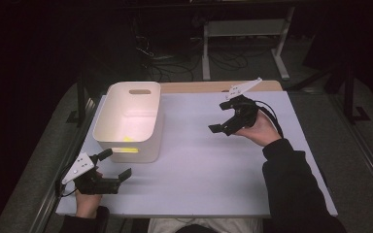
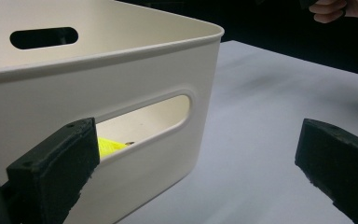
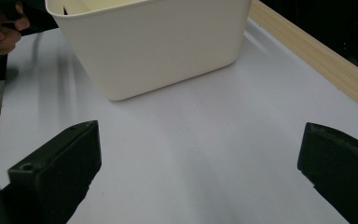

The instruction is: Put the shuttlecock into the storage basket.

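High view: my left gripper [image 1: 114, 167] waits with jaws wide just beside the white bin [image 1: 126, 141] holding a yellow object [image 1: 127, 139]; my right gripper [image 1: 223, 118], also wide, hovers well apart. Closing carelessly on the near wall could shove the bin.

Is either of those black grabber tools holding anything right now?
No. The left gripper by the white tub and the right gripper above the table both have jaws spread with nothing between.
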The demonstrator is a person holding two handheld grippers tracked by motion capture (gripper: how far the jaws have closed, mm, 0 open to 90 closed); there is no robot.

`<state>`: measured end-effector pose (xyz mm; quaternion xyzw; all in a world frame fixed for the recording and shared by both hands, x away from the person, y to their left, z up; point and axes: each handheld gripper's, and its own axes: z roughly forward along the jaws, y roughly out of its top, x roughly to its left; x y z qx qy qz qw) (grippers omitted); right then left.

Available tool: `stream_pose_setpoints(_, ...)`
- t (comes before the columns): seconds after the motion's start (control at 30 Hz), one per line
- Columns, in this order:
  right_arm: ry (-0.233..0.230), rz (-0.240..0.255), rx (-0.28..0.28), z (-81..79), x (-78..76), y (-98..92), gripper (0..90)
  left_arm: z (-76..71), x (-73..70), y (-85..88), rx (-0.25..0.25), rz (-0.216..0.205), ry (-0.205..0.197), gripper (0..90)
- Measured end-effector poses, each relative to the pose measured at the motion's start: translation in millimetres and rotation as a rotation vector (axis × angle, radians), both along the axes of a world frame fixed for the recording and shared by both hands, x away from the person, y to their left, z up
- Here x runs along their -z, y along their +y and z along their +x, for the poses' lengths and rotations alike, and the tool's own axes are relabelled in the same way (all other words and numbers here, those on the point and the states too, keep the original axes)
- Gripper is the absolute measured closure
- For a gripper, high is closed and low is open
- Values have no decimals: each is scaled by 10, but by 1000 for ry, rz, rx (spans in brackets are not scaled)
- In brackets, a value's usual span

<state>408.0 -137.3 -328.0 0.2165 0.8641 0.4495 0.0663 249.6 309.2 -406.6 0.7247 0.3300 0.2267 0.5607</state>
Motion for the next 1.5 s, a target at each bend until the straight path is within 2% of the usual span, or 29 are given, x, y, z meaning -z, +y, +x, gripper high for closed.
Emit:
stream_pose_setpoints(0.63,11,37,80,-129,127,-419,0,3,0,1,0,2,1,0)
stream_pose_setpoints(0.97,27,31,100,-213,205,-552,0,5,0,1,0,3,1,0)
stream_pose_setpoints(1.5,32,64,169,-380,378,-842,0,5,-1,1,-1,3,0,0)
